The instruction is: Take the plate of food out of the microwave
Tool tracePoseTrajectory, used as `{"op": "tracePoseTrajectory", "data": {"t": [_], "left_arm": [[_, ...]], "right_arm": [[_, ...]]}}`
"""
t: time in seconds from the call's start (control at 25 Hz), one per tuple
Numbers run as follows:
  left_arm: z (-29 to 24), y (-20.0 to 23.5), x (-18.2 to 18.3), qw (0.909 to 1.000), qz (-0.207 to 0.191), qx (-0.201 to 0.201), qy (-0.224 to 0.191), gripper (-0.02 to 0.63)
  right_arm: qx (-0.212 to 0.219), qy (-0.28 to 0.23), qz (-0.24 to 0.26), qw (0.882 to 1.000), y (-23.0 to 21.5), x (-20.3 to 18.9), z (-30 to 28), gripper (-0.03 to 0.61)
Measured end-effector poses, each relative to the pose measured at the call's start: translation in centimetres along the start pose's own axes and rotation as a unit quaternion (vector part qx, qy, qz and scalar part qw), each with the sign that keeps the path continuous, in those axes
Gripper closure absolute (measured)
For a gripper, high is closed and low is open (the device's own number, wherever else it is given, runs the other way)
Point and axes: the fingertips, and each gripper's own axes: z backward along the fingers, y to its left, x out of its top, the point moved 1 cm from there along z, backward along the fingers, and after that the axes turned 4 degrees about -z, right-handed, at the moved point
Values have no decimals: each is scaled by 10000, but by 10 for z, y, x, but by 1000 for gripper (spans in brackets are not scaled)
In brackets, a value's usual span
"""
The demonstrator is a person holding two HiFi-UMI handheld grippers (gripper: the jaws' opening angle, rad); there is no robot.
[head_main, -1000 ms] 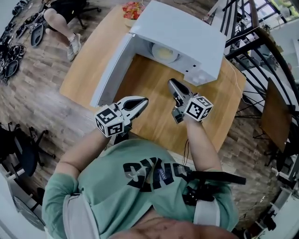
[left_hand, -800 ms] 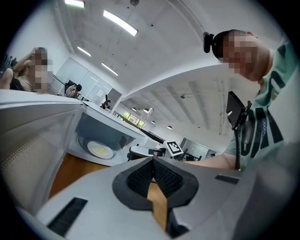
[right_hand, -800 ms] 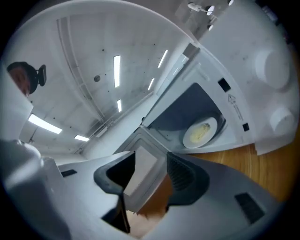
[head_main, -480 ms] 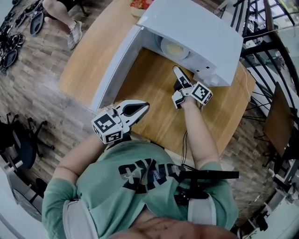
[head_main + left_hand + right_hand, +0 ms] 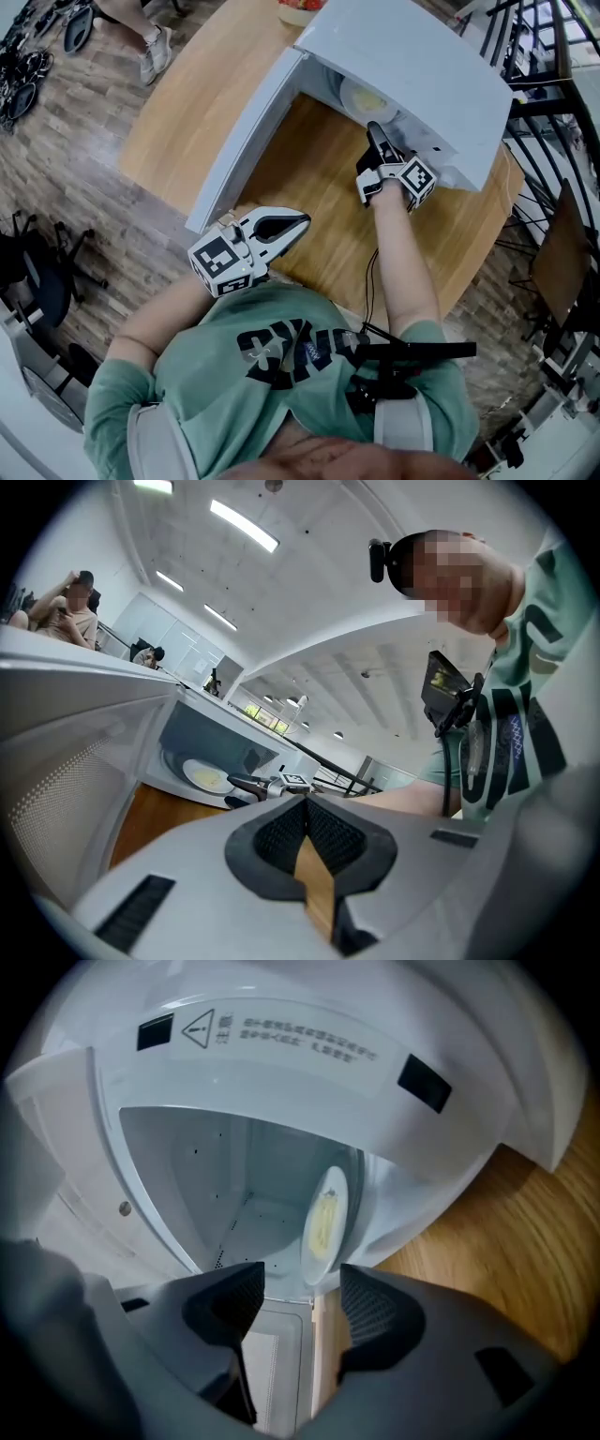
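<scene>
Right gripper (image 5: 376,133) reached the open white microwave (image 5: 412,56), jaws just spread, empty; round white plate of yellow food (image 5: 325,1222) was not yet taken out. Left gripper (image 5: 298,223) pressed together.

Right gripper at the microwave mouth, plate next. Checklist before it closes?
1. Microwave door open: ok.
2. Plate with yellow food inside the cavity, in sight: ok.
3. Right gripper jaws apart, just been opening, nothing between them: ok.
4. Plate rim lined up edge-on with the gap: ok.
5. Rim far enough between the pads to pinch: not ok, it sits beyond the tips.
6. Left gripper shut, empty, back by the table edge, out of the way: ok.
</scene>
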Motion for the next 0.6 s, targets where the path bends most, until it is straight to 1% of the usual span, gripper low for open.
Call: {"op": "tracePoseTrajectory", "data": {"t": [0.28, 0.6], "left_arm": [[1, 9, -1, 9999, 134, 44, -23, 614], [0, 12, -3, 9998, 192, 39, -15, 614]], "right_arm": [[-3, -100, -318, 9994, -6, 3, -8, 342], [-77, -155, -404, 9990, -9, 9, -16, 342]]}}
